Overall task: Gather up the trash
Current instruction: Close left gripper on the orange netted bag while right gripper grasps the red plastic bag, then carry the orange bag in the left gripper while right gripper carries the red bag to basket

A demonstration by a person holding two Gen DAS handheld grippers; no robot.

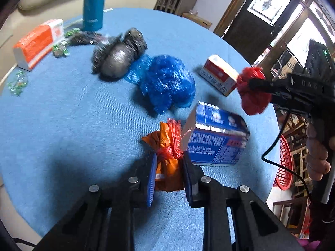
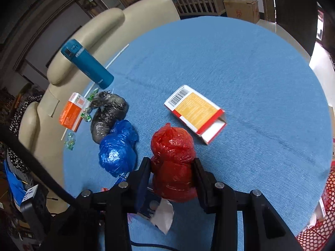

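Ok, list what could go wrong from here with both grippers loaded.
1. The left gripper pinches the orange packet only at its tied neck, so it may slip out when lifted.
2. The blue carton leans right beside that packet and could get dragged.
3. The right gripper squeezes a soft red bag that may tear.

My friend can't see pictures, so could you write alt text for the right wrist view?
A hand-held gripper clamps a red bag above a round blue table. Behind it lie a blue bag, a black bag, an open carton and a teal bottle.
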